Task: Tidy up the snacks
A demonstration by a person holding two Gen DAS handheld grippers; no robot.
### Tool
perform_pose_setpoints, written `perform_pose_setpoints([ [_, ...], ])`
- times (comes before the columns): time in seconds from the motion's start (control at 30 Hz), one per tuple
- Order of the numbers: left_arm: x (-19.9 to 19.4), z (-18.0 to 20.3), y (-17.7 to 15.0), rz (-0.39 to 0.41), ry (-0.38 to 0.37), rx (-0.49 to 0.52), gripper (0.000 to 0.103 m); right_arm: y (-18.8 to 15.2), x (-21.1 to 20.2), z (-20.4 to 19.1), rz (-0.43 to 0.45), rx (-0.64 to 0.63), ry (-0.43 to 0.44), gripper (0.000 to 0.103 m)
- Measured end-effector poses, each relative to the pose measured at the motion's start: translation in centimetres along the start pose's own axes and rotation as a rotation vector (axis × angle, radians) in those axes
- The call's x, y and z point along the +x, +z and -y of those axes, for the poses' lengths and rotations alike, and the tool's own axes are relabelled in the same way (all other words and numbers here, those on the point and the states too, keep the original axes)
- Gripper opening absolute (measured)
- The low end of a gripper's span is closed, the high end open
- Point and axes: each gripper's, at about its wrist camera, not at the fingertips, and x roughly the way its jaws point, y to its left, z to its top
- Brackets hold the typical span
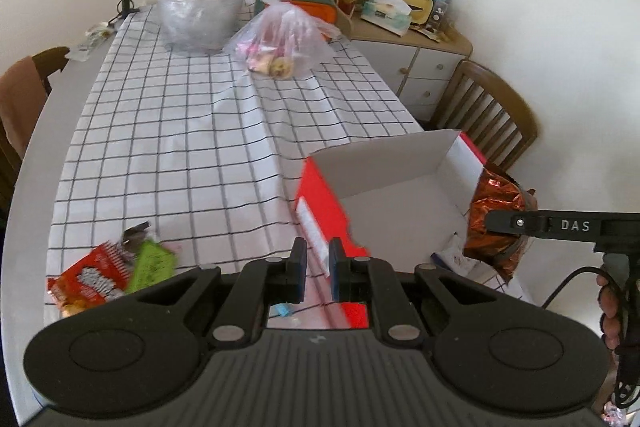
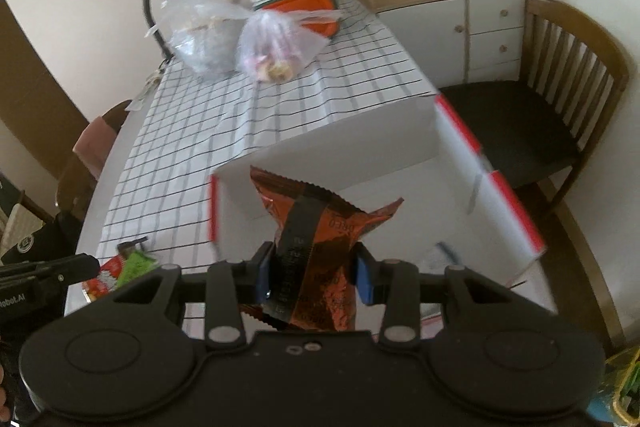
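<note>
Open cloth [image 1: 180,131]: free toward 12 o'clock.
Box wall [image 2: 332,151]: blocks 12 o'clock.
Bags [image 1: 280,43]: crowd far end.

The left gripper [image 1: 317,269] is seen closed and empty above the checked table [image 1: 180,131]. A red-and-white box [image 1: 384,203] lies open beside it. A copper snack packet [image 1: 494,215] is held by the right gripper [image 1: 500,221] over the box's edge. More snack packets [image 1: 112,273] lie at the lower left.

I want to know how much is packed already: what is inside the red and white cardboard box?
The red and white cardboard box shows mostly bare white floor, plus one pale packet in its near corner. The copper foil snack bag hides part.
</note>
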Motion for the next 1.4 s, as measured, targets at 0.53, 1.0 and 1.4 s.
perform_pose_setpoints([
  [0.53, 12.2, -2.8, -2.8, -0.262, 0.141, -0.296, 0.050, 0.5, 2.4, 5.4, -0.037, 0.010, 0.055, 0.040],
  [1.0, 16.9, -2.6, -4.5, -0.299, 0.253, -0.336, 0.024, 0.7, 3.5, 7.5, -0.049, 0.025, 0.054, 0.032],
  [1.4, 13.4, -2.4, -3.9, -0.246, 0.227, -0.348, 0.012, 1.3, 3.8, 7.9, -0.050, 0.026, 0.090, 0.029],
])
